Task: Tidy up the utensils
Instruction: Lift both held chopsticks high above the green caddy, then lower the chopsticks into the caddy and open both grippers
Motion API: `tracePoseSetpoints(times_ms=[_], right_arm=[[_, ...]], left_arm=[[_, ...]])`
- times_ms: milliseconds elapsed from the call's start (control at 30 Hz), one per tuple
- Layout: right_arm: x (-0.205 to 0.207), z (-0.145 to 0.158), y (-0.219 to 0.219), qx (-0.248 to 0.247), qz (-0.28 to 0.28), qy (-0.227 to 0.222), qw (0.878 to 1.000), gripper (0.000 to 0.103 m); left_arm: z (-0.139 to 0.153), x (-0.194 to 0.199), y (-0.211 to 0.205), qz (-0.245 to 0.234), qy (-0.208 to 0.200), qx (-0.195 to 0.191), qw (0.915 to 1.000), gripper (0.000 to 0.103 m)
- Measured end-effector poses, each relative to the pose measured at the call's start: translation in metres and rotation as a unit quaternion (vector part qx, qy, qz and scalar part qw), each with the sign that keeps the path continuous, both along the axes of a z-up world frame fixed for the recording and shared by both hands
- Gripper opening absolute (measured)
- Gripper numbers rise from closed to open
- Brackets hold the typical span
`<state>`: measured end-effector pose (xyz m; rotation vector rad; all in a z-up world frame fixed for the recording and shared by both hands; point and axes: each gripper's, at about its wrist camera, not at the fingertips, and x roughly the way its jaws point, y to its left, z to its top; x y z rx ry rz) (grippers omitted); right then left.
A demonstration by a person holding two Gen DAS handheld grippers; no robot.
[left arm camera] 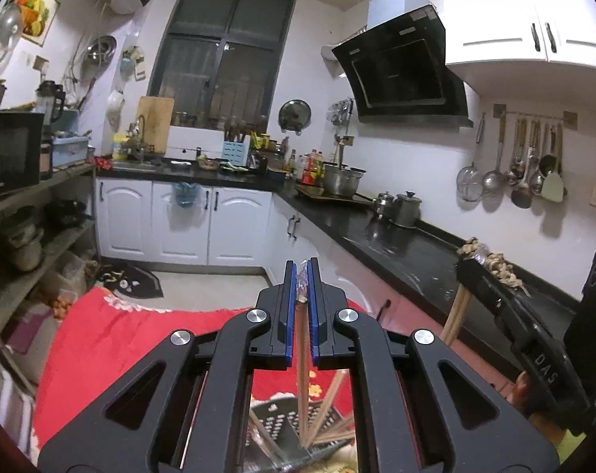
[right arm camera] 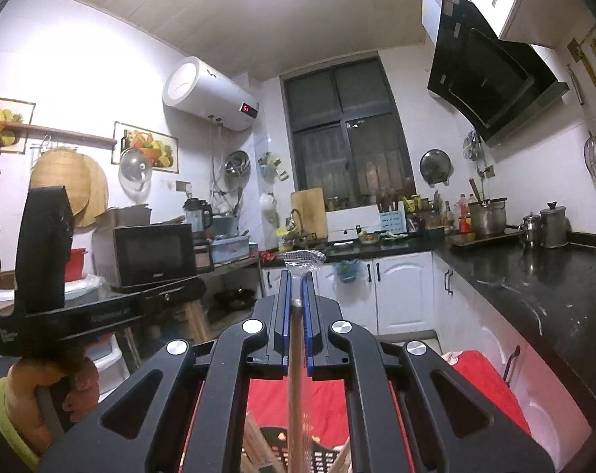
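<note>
Black two-finger left gripper (left arm camera: 302,276) with blue pads fills the bottom of its own view, jaws drawn narrow onto a slim brown wooden chopstick in a clear plastic sleeve (left arm camera: 302,339) that runs down between the pads toward a perforated black plastic utensil basket (left arm camera: 282,414), where more brown chopsticks (left arm camera: 329,406) fan out. That basket sits on a red flowered cloth (left arm camera: 112,339), whose far edge drops to a pale tiled floor (left arm camera: 203,287) with open room before the white cabinet doors (left arm camera: 179,220). To the right a glossy black L-shaped countertop (left arm camera: 396,252) runs close beside the cloth, its front edge leaving only a thin gap. In the right wrist view the matching black right gripper (right arm camera: 297,287) is likewise pinched narrow on a thin pale stick with a crumpled clear wrapper at its tip (right arm camera: 296,354), lifted well above the same basket (right arm camera: 278,437). At the left of this view a person's hand (right arm camera: 49,390) in a yellow-green sleeve grips the other tool's handle, close alongside. A grey wooden shelf unit (left arm camera: 49,181) bounds the floor on the left.
</note>
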<state>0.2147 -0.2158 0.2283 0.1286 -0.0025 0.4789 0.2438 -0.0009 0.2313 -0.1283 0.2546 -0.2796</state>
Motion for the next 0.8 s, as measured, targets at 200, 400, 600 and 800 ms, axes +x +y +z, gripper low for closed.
tracePoseSetpoints(times_ms=[200, 400, 600, 800], right_arm=[[0.016, -0.006, 0.006, -0.001, -0.008, -0.007, 1.000, 0.006], [0.030, -0.019, 0.018, -0.001, -0.012, -0.004, 1.000, 0.006], [0.040, -0.036, 0.035, -0.007, -0.044, -0.003, 0.999, 0.006], [0.051, -0.054, 0.047, -0.012, -0.078, 0.010, 0.997, 0.006]], left_arm=[[-0.005, 0.006, -0.001, 0.015, -0.014, 0.009, 0.9998, 0.003], [-0.022, 0.008, -0.005, 0.019, -0.021, 0.030, 0.9991, 0.003], [-0.042, 0.017, -0.006, 0.018, -0.012, 0.039, 0.9990, 0.003], [-0.059, 0.019, -0.004, 0.014, -0.008, 0.035, 0.9993, 0.003]])
